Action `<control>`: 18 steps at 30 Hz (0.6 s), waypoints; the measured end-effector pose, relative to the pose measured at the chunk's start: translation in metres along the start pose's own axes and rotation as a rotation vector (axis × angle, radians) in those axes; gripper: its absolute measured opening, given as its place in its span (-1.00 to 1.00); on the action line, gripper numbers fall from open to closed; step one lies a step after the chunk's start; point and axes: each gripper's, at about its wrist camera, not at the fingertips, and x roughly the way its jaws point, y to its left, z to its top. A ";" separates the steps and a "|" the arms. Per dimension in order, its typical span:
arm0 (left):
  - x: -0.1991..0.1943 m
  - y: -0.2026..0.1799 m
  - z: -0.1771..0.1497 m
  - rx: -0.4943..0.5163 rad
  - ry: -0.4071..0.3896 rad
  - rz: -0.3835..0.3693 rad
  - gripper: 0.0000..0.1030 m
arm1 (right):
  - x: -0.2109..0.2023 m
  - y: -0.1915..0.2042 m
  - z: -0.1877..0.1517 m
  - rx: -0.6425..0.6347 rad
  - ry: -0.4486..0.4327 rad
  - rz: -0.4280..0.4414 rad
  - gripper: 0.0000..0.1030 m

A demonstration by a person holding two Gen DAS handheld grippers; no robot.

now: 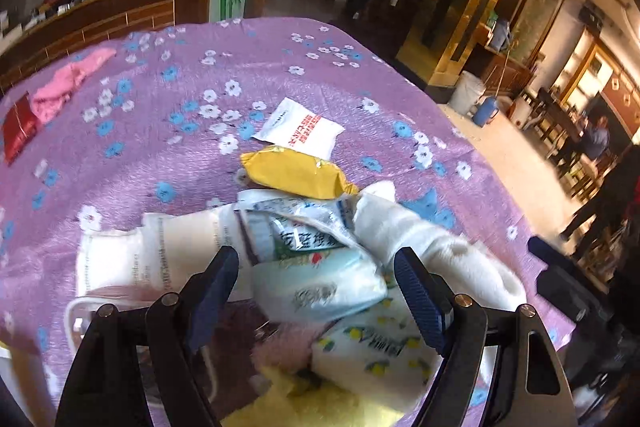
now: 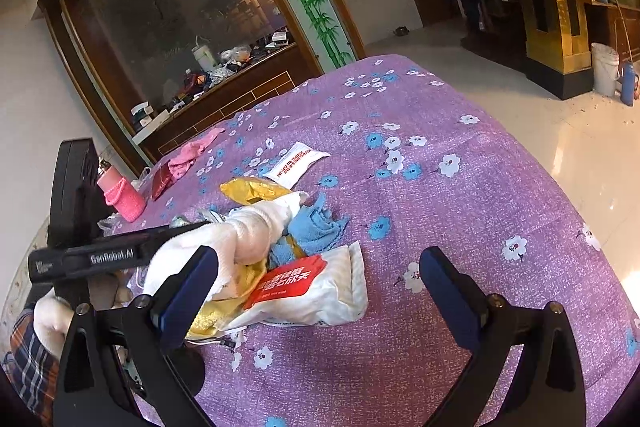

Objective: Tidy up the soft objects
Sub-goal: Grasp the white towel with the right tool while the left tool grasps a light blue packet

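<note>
A heap of soft things lies on the purple flowered cloth (image 1: pixel 280 75). In the left wrist view my left gripper (image 1: pixel 316 287) is open over a pale tissue pack (image 1: pixel 320 291), with a rolled white towel (image 1: pixel 424 247), a lemon-print pack (image 1: pixel 372 351) and a long white pack (image 1: pixel 176 251) around it. A yellow packet (image 1: pixel 296 173) and a white sachet (image 1: pixel 300 129) lie beyond. In the right wrist view my right gripper (image 2: pixel 320 287) is open, just right of the heap, near a white pack with a red label (image 2: pixel 304 291), the white towel (image 2: pixel 248 231) and a blue cloth (image 2: pixel 316 227).
A pink cloth (image 1: pixel 68 83) and a red packet (image 1: pixel 18 131) lie at the far left of the table. A pink bottle (image 2: pixel 120 197) stands by the table's left edge. The left gripper's body (image 2: pixel 104 255) reaches into the heap. Tiled floor lies to the right.
</note>
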 end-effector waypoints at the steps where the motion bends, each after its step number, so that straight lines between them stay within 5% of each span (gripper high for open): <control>1: 0.000 0.001 0.001 -0.012 -0.004 -0.009 0.19 | 0.000 0.000 0.000 -0.001 0.001 -0.001 0.95; 5: -0.002 0.003 -0.001 -0.014 0.004 -0.005 -0.10 | 0.002 -0.002 -0.001 0.007 0.010 -0.002 0.95; 10: -0.018 0.002 -0.003 -0.021 -0.026 -0.012 -0.10 | -0.003 -0.006 0.002 0.051 0.013 0.064 0.95; 15: -0.027 0.003 -0.006 -0.016 -0.025 -0.009 -0.10 | 0.015 0.017 0.021 0.071 0.162 0.225 0.95; 18: -0.025 0.004 -0.007 -0.032 -0.025 -0.012 -0.10 | 0.042 0.037 0.033 0.059 0.254 0.249 0.86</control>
